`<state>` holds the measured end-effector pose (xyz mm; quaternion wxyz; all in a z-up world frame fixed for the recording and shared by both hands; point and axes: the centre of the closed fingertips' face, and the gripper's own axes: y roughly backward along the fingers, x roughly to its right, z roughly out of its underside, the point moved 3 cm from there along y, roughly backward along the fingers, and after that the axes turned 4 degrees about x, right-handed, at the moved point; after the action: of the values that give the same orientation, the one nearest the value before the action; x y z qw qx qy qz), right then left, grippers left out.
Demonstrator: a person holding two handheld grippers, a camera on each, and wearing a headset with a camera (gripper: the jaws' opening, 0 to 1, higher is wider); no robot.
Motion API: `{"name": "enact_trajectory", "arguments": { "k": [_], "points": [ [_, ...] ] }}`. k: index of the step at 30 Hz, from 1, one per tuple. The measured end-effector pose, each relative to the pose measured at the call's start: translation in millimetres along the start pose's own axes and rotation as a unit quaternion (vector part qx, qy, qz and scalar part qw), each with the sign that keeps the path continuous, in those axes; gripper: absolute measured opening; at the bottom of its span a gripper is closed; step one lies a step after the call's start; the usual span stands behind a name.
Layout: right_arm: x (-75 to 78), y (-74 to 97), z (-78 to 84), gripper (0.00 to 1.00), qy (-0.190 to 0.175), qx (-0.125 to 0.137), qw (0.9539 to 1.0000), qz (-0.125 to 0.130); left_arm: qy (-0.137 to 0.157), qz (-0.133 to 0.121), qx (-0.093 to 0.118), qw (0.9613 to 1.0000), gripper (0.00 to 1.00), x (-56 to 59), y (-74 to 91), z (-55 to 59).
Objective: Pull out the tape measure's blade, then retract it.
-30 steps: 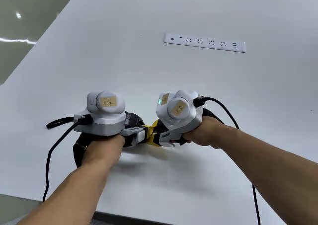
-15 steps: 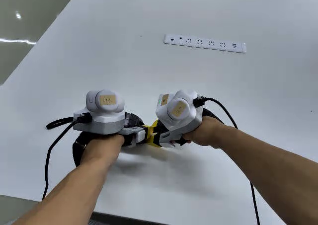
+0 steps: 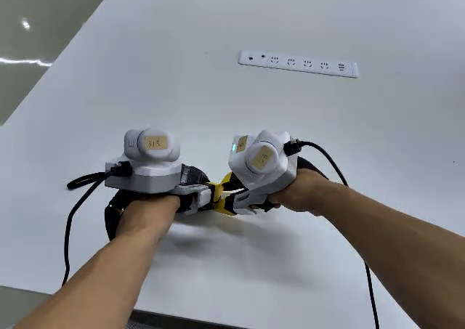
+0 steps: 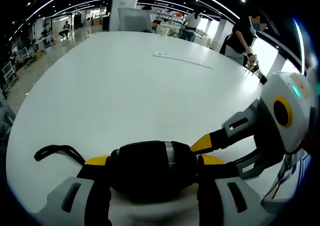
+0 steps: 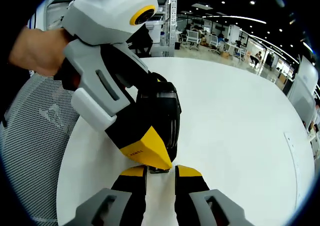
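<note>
A black tape measure (image 4: 152, 168) sits clamped between the yellow-tipped jaws of my left gripper (image 4: 154, 161), which is shut on its body; its black wrist strap (image 4: 54, 151) trails to the left. In the head view the left gripper (image 3: 207, 195) and right gripper (image 3: 231, 198) meet just above the white table, with the tape measure (image 3: 195, 176) between them. In the right gripper view the tape measure (image 5: 162, 111) hangs just beyond my right gripper (image 5: 161, 173), whose jaws are shut on the small blade hook (image 5: 160, 170) at the case mouth. No length of blade shows.
A white power strip (image 3: 299, 62) lies far back on the white table (image 3: 363, 147). Black cables (image 3: 78, 198) run from both grippers toward the near edge. The floor drops away past the table's left edge. People and desks stand in the distance.
My left gripper has edged slightly left. The two grippers stay pressed together at the tape measure.
</note>
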<state>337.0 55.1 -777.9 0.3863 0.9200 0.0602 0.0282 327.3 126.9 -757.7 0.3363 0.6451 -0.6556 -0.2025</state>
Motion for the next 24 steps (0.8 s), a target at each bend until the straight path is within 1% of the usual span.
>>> {"name": "enact_trajectory", "arguments": {
  "k": [4,9,13,17,24],
  "points": [
    [-0.5,4.1,1.6,0.21,-0.001,-0.002,1.0000,0.003,-0.003,0.003,0.002,1.0000,0.65,0.4,3.8,-4.6],
    [-1.5,9.9,3.2,0.24,-0.006,-0.002,1.0000,0.006,-0.008,0.010,0.002,0.9999,0.67,1.4,6.7,-6.7],
    [-2.4,16.6,5.4,0.27,-0.012,0.000,0.9998,0.013,-0.011,0.020,0.000,0.9997,0.70,4.1,8.2,-5.1],
    [-4.0,22.8,7.4,0.30,-0.020,0.002,0.9996,0.019,-0.021,0.026,-0.004,0.9994,0.71,5.6,10.3,-2.3],
    [-7.2,32.0,10.9,0.35,-0.032,0.007,0.9990,0.031,-0.037,0.035,-0.004,0.9987,0.73,6.6,14.2,0.1]
  ]
}}
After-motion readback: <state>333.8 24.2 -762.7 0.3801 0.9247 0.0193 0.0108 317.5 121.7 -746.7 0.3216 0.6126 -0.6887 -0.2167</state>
